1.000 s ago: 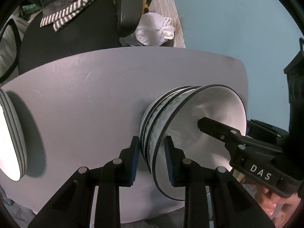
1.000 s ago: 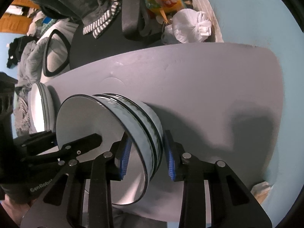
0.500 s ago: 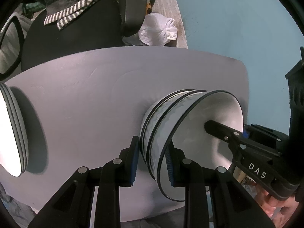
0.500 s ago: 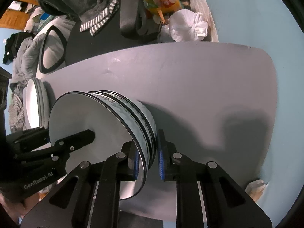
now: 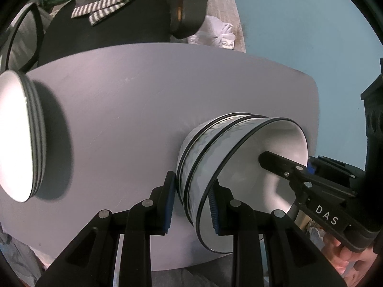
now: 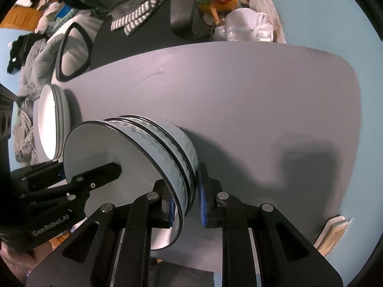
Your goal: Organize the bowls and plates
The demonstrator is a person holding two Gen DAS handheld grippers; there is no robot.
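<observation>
Since the right gripper [image 6: 186,205] closed within the past second, both tools now hold the same item.

Item: stack of bowls [image 5: 215,157], three nested, white inside, pale blue patterned outside, dark rims. Location: on the near right part of the grey table [image 5: 143,83], toward its front edge. Whether the base has left the tabletop cannot be told from either wrist view.

Right gripper: one pad inside the top bowl, the other against the outer wall of the stack. Jaws drawn in from a wider gap and now pinching the nested walls on its side.

Left gripper [image 5: 191,203]: same arrangement on the opposite side, with the outer pad touching the lowest bowl and the inner pad behind the top rim. Its gap is unchanged over the second, and it appears clamped on the walls.

Stack of plates [image 5: 36,131]: white, dark-edged, at the far left of the table, well apart from the bowls and untouched.

Beyond the table: black office chair [image 5: 107,31] with a striped cloth on its seat, and a white plastic bag [image 5: 215,35] on the floor.

Assessment: with the second grip made, the stack is held on two sides and looks ready to be carried as one unit. The bowls are already nested, so what likely remains is placing them. An even lift matters, since a tilt could slide the nested bowls apart.
</observation>
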